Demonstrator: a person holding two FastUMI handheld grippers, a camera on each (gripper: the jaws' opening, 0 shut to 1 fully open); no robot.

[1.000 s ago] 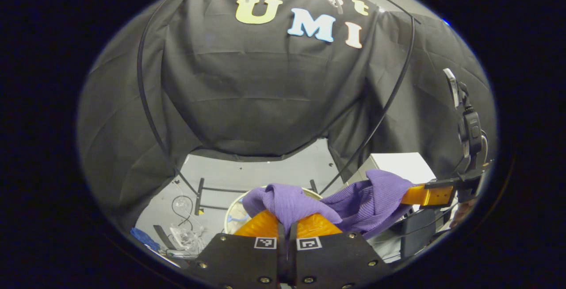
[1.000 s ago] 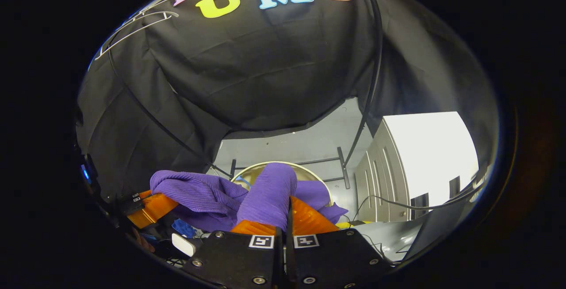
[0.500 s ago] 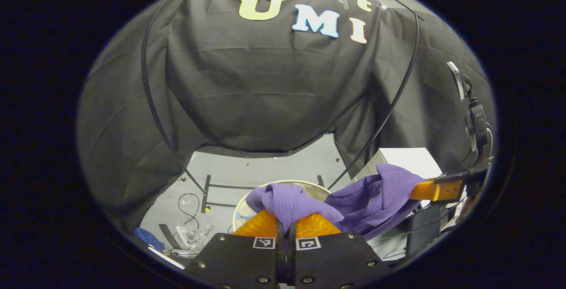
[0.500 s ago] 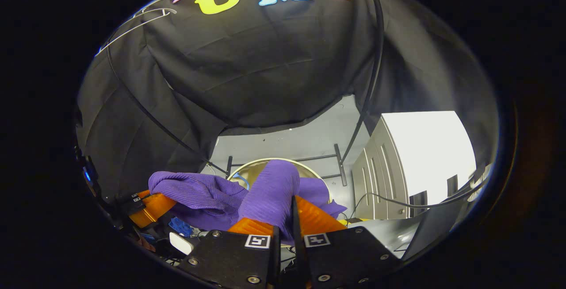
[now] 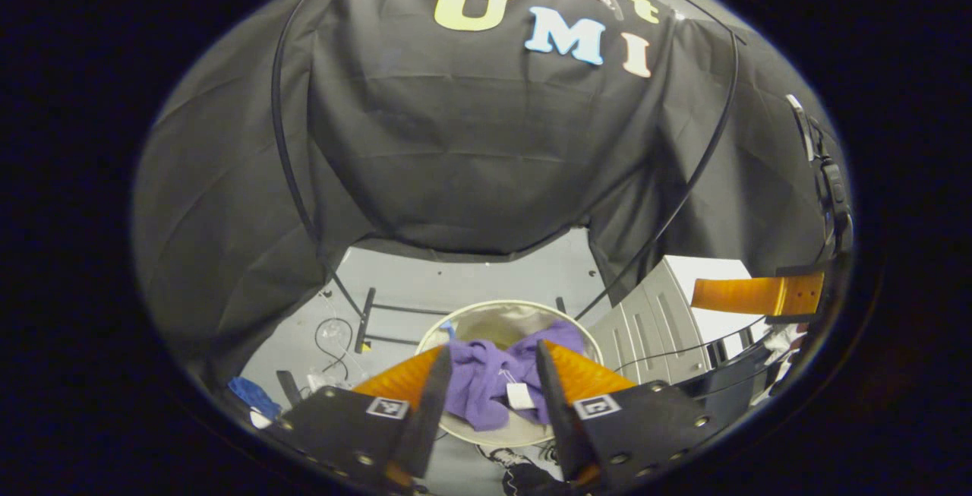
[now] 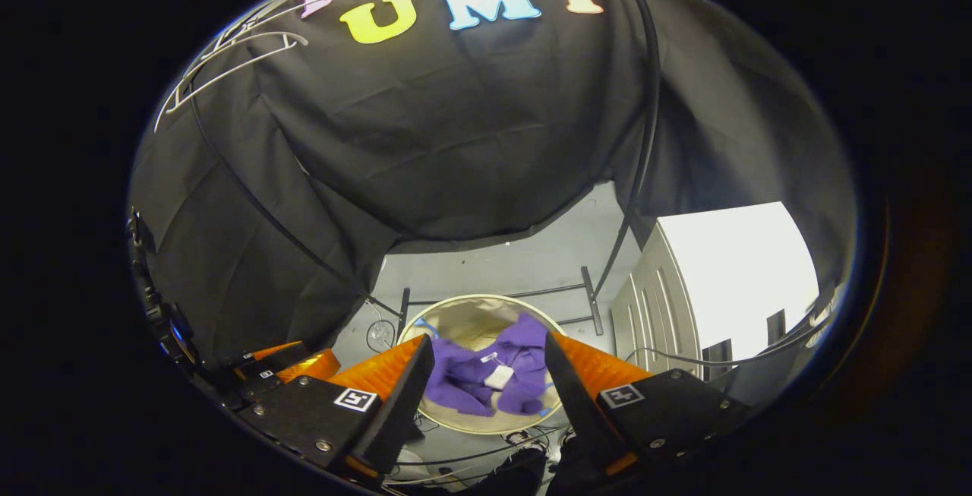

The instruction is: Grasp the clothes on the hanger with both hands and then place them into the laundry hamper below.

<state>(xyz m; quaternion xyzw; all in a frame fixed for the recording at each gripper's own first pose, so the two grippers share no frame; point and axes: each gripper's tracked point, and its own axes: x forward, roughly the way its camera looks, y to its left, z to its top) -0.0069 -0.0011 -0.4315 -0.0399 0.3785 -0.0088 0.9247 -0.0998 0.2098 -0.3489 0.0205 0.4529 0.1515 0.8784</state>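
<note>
In the left gripper view we see our left gripper [image 5: 486, 374] at six o'clock with its orange fingers spread wide and holding nothing, and between them the purple clothes [image 5: 486, 382] lie crumpled inside the round laundry hamper [image 5: 501, 312] on the grey floor [image 5: 425, 283]. In the right gripper view our right gripper [image 6: 486, 374] is likewise released and empty at six o'clock, the clothes [image 6: 486, 378] framed in its gap. The white hanger [image 6: 228, 63] hangs bare at ten o'clock.
</note>
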